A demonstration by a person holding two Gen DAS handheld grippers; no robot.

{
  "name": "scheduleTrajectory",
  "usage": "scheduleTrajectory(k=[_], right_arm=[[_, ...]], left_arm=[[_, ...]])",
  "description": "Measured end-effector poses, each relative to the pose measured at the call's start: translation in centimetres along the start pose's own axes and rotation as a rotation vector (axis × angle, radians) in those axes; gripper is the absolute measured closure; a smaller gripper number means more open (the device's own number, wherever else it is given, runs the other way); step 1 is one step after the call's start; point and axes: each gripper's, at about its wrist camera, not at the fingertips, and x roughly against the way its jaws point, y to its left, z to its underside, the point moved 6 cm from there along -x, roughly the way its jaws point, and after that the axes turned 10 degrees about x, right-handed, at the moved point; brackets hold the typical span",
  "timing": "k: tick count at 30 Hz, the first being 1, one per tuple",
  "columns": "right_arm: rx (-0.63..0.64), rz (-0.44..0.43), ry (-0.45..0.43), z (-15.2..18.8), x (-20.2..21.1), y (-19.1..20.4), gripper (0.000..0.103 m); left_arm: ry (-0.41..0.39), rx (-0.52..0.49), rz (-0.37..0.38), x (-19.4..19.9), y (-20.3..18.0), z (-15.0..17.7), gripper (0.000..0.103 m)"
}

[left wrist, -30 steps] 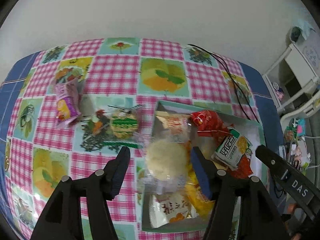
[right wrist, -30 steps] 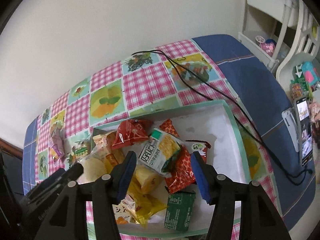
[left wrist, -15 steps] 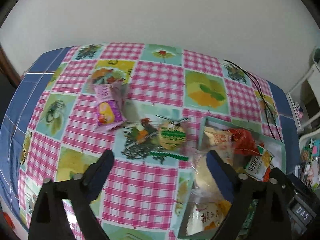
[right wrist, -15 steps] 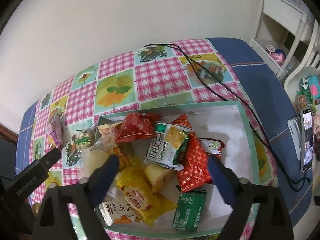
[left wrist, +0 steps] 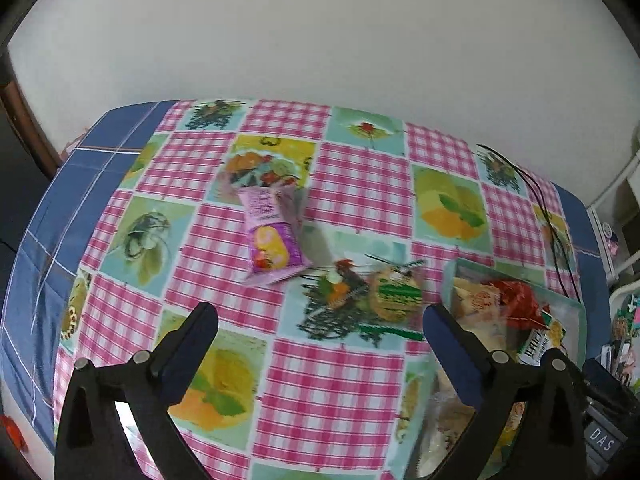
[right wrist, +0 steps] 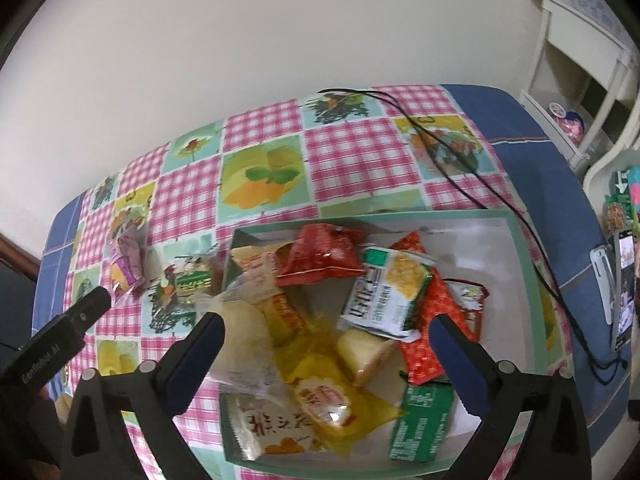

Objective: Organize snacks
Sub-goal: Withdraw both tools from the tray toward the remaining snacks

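Only the left wrist view takes in the open stretch of tablecloth (left wrist: 360,184) left of the green-rimmed box (right wrist: 524,280), where the purple snack packet (left wrist: 269,240) lies flat and the clear-wrapped snack with a green label (left wrist: 394,292) rests just outside the box's left wall. The right wrist view looks down into the box: a red packet (right wrist: 320,256) at its far left, a green-and-white corn packet (right wrist: 386,292) in the middle lying over an orange-red packet (right wrist: 430,320), yellow wrappers (right wrist: 332,392) and a green packet (right wrist: 422,424) toward its near wall, and a pale round bun in clear wrap (right wrist: 244,332) hanging over its left wall. A black cable (right wrist: 440,148) runs past the box's far right corner. The left gripper (left wrist: 320,332) is spread wide and holds nothing; the right gripper (right wrist: 326,342) is likewise spread wide above the box, holding nothing.
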Motion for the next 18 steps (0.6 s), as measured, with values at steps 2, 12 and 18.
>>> scheduleTrajectory(k=[2, 12, 18], right_arm=[[0.015, -0.005, 0.003, -0.1, -0.2, 1.1, 0.0], [0.109, -0.08, -0.034, -1.3, -0.3, 8.8, 0.0], [0.157, -0.135, -0.068, -2.0, -1.0, 13.3, 0.0]], left_arm=[[-0.004, 0.013, -0.008, 0.0, 1.3, -0.6, 0.001], [-0.024, 0.104, -0.078, 0.3, 8.8, -3.3, 0.001], [-0.003, 0.145, -0.065, -0.6, 10.9, -4.1, 0.001]])
